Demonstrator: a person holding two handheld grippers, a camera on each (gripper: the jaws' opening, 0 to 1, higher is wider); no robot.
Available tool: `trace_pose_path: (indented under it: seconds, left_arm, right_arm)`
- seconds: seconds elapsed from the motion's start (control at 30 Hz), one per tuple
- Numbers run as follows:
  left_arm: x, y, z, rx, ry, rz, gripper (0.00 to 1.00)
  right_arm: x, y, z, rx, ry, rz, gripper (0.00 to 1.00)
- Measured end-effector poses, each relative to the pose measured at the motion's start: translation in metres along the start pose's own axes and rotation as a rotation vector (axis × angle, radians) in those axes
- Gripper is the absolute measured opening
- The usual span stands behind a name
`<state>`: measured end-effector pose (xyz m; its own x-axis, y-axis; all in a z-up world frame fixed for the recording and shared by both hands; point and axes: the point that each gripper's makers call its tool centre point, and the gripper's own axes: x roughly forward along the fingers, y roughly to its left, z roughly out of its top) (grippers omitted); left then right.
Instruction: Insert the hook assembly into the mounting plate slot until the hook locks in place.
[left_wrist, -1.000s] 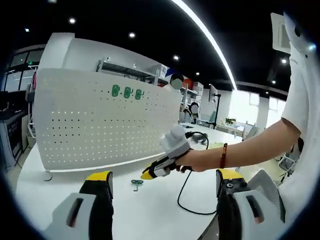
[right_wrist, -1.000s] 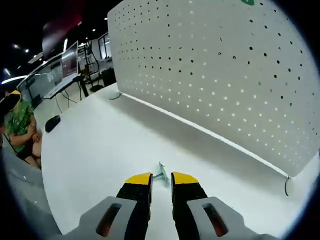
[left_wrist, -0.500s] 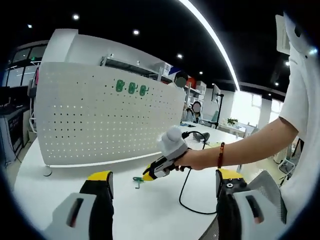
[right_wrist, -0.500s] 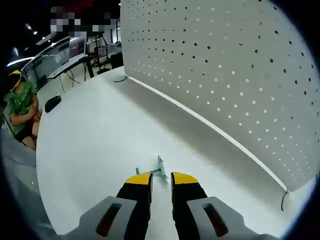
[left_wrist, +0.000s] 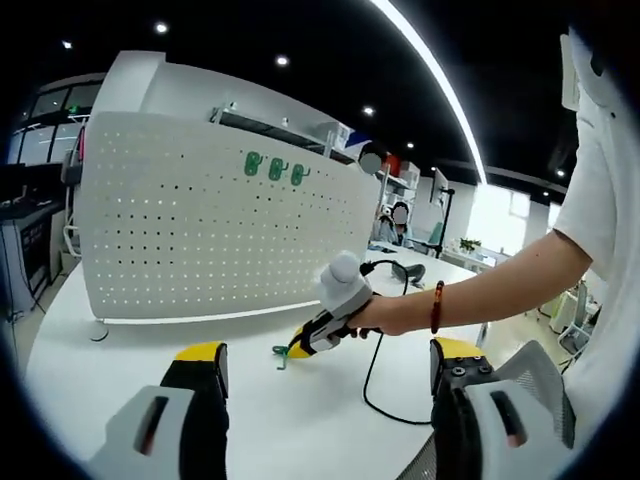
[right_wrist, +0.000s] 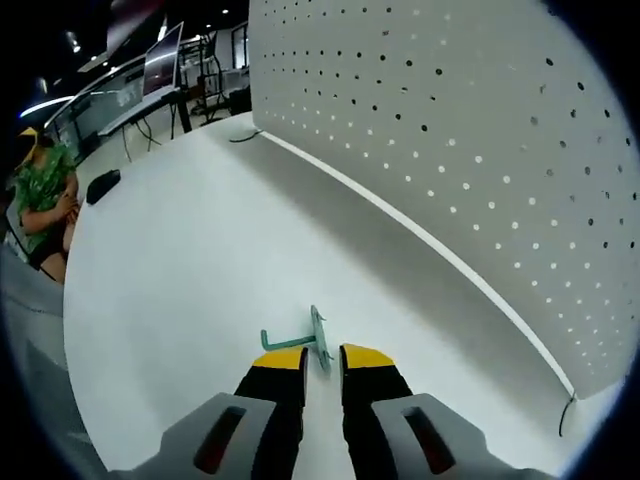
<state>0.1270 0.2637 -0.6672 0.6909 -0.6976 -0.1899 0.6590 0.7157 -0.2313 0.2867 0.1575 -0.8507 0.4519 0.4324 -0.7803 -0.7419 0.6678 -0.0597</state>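
A small green hook lies on the white table in front of the white pegboard. My right gripper stands just behind the hook with its jaws a narrow gap apart, and the hook's flat plate sits at that gap. In the left gripper view a hand holds the right gripper low over the hook. Three green hooks hang high on the pegboard. My left gripper is wide open, with nothing between its jaws.
A black cable loops across the table right of the hook. The person's forearm reaches in from the right. The pegboard's foot rests at the left. A seated person and a black mouse are at the far table edge.
My right gripper has moved forward until the hook's plate sits at its tips. The left view has drifted, so the pegboard sits slightly higher and further right.
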Motion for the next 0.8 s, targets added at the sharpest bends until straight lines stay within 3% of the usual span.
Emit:
trace_pose_path:
  seconds: [0.47, 0.8]
  left_arm:
    - [-0.001, 0.005, -0.003, -0.002, 0.002, 0.007, 0.84]
    - [-0.003, 0.005, 0.001, 0.001, -0.004, 0.009, 0.82]
  right_arm:
    - [0.0, 0.003, -0.003, 0.01, 0.008, 0.004, 0.02]
    - [-0.017, 0.003, 0.011, 0.041, -0.058, -0.022, 0.02]
